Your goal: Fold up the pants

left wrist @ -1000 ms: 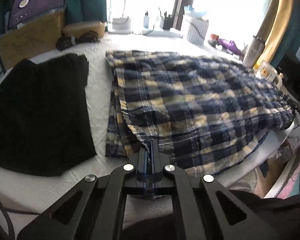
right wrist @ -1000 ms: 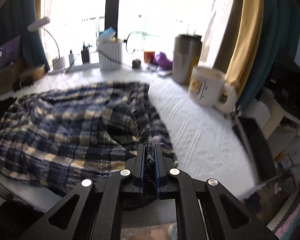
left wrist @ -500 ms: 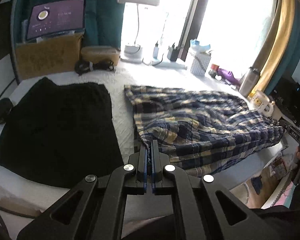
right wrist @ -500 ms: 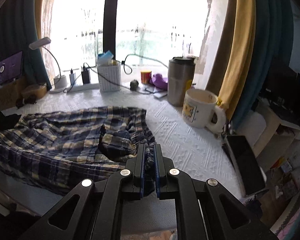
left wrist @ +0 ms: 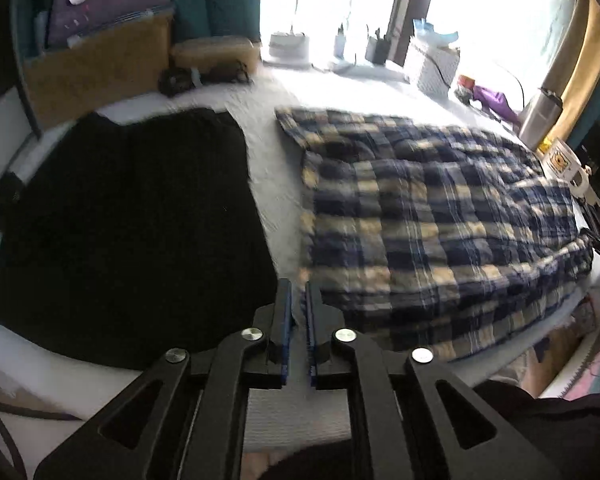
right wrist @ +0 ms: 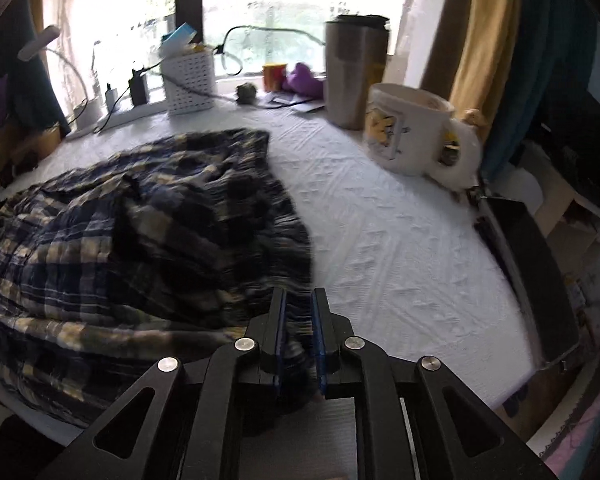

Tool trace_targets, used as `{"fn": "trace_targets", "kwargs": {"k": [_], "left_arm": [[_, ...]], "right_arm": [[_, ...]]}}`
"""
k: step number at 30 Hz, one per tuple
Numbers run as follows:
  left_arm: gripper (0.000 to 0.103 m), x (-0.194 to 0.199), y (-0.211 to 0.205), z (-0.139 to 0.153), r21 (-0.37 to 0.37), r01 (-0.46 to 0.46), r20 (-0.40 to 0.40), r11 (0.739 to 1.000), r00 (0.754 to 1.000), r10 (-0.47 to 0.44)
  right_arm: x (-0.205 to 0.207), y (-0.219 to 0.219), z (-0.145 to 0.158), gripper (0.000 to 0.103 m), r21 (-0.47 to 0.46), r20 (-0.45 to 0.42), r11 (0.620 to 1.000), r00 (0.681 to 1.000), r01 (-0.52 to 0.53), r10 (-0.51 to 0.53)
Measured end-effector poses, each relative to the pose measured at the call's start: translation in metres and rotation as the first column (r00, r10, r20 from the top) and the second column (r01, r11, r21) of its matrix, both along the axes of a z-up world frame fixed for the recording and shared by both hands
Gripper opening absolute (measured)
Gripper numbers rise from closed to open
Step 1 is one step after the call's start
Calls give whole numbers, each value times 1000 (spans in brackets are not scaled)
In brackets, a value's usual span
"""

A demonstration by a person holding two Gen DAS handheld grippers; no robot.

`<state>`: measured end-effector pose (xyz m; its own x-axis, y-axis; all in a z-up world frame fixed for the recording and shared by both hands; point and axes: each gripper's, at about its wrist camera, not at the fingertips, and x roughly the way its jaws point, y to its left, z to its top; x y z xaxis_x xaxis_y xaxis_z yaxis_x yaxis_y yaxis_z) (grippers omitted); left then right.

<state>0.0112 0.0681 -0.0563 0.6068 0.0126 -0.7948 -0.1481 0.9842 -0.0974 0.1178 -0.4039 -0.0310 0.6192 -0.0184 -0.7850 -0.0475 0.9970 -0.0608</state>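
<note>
1. On the white-covered table [right wrist: 400, 248], toward 2 o'clock from the left claw [left wrist: 299, 300]: plaid pants [left wrist: 428, 232], spread in a broad rumpled slab, near hem hanging just past the table's front edge. Seen at 9 to 10 o'clock from the right claw [right wrist: 299, 308], bunched and humped rather than flat.
2. Left claw: released, pads slightly parted, bare white cover showing in the gap, pants corner just beside it at 1 o'clock. Gripping nothing.
3. Right claw: likewise parted, with blurred dark plaid cloth in or under the gap; impossible to tell whether touching, but not pinched.
4. Likely risks:
   - Overhanging hem dragging the whole slab off the front edge, given so much cloth past the lip.
   - Folding over the hump near the right claw and locking in a crooked crease; better smoothed first.
   - Snagging the black garment [left wrist: 128, 232] at 10 o'clock of the left claw, lying near the pants.
   - Swinging wide right and knocking the mug [right wrist: 408, 128] or the steel tumbler [right wrist: 354, 72] at 1 o'clock.
5. Pose: both held low over the front edge, pointing away toward the window, roughly level, one at each near corner of the pants.
</note>
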Motion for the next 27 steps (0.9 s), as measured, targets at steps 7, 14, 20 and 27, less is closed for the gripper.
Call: {"fn": "trace_targets", "kwargs": {"k": [7, 14, 20, 27], "left_arm": [[49, -16, -7, 22, 62, 73, 92, 995, 993, -79], [54, -24, -46, 2, 125, 268, 26, 955, 962, -273], [54, -26, -65, -19, 173, 388, -58, 905, 922, -384], [64, -18, -83, -30, 384, 383, -88, 840, 921, -380]], "right_arm": [[-22, -14, 17, 14, -31, 39, 999, 999, 23, -22], [-43, -3, 25, 97, -25, 58, 1000, 998, -6, 7], [-45, 13, 25, 97, -46, 59, 997, 996, -57, 60], [-41, 12, 16, 97, -39, 34, 998, 998, -44, 45]]}}
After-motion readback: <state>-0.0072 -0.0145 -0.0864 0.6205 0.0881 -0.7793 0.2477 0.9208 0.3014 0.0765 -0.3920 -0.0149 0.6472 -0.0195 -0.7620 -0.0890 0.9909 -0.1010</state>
